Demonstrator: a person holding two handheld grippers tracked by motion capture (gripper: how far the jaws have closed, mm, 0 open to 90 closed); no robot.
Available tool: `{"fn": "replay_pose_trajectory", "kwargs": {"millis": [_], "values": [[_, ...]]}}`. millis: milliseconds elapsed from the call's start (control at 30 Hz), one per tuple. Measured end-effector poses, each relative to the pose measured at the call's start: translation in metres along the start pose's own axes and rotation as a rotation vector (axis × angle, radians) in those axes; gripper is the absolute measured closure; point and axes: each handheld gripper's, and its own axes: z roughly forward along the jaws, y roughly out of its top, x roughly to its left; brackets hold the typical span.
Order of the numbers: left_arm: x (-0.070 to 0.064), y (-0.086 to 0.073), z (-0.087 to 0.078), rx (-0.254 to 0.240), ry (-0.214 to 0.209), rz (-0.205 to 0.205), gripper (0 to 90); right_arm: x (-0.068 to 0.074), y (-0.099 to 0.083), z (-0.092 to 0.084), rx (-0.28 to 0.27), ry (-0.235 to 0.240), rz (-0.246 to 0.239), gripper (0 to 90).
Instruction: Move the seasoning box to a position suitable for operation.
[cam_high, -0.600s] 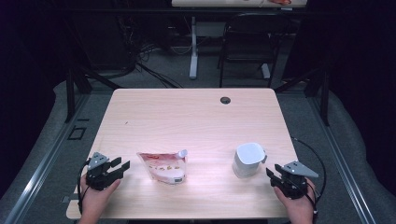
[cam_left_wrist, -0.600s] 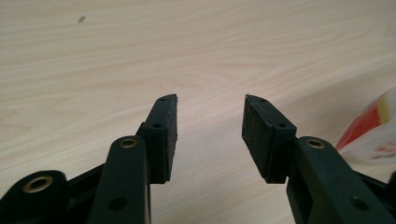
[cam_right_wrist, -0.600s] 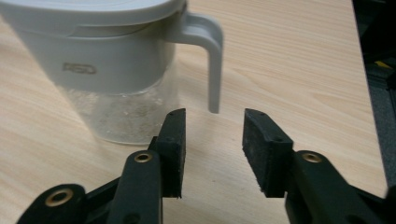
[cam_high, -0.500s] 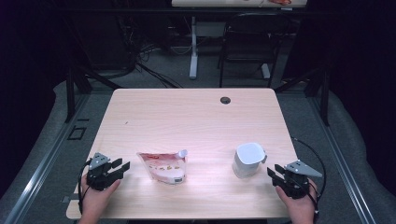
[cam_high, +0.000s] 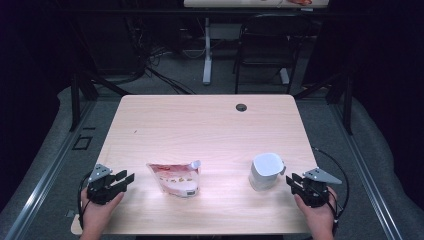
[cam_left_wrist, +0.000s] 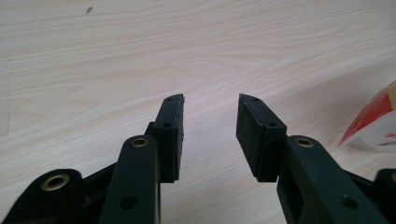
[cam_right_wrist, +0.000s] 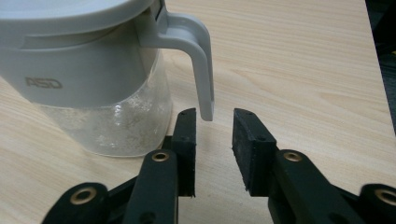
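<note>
On the near right of the table (cam_high: 210, 125), the jug (cam_high: 266, 171) stands upright with its lid on, handle (cam_right_wrist: 198, 60) turned toward the right gripper (cam_high: 299, 182). In the right gripper view the handle's lower tip hangs just ahead of the gap between the jaws, apart from both; jaws parted, holding nothing. Handle's long axis is vertical, so my read is a short push straight forward puts the jaws either side of it. Right hand is clearly the nearer one for the jug.

Left gripper (cam_high: 121, 180) sits at the near left, jaws also spread and empty. The pouch (cam_high: 175, 177) lies flat just to its right, spout pointing toward the jug; its edge shows at the right of the left gripper view, clear of the jaws.
</note>
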Motion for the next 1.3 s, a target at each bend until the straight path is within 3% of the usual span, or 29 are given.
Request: {"fn": "replay_pose_trajectory", "kwargs": {"millis": [167,400,700,1033,1300], "values": [[-0.003,0.0,0.0,0.005,-0.006,0.001,61.5,-0.001,0.002,0.004,-0.009,-0.002,0.003,71.6],[-0.01,-0.001,-0.001,0.002,-0.011,0.029,65.9,0.004,0.006,0.012,-0.025,0.013,-0.039,69.2],[-0.009,-0.004,0.0,0.0,-0.024,0.011,66.2,0.008,0.011,0.016,-0.049,0.006,-0.073,73.1],[-0.009,-0.006,-0.004,-0.004,-0.024,-0.006,65.9,0.006,0.016,0.025,-0.058,0.016,-0.051,79.4],[-0.006,-0.007,-0.003,0.0,-0.024,-0.016,65.9,0.008,0.016,0.026,-0.055,-0.006,-0.067,81.8]]}}
